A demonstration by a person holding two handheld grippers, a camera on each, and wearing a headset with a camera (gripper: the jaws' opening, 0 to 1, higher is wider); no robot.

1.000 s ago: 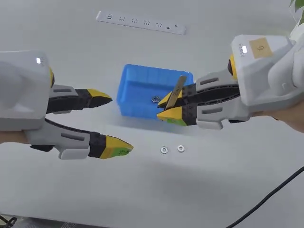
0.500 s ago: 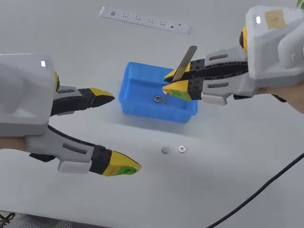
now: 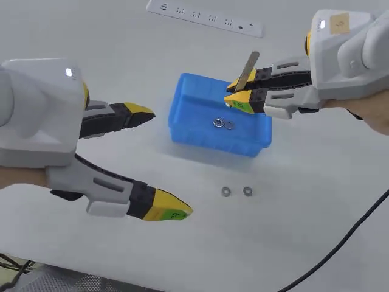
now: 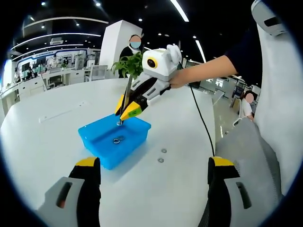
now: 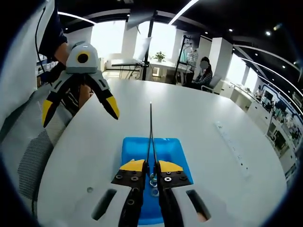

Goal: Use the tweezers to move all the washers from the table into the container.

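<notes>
White tabletop (image 3: 273,231) in the head view bears the blue container (image 3: 213,143): two washers (image 3: 223,124) lie inside, two loose washers (image 3: 236,191) near its front wall. Over it the right gripper (image 3: 234,100) is clamped on the tweezers (image 3: 249,64); the left gripper (image 3: 170,162) gapes empty. Left gripper view: tweezer tips reach down to the container; whether they pinch anything I cannot tell. Right gripper view: tweezers run straight ahead over the container. Best lift clear, then nip one loose washer by its edge, slowly.
</notes>
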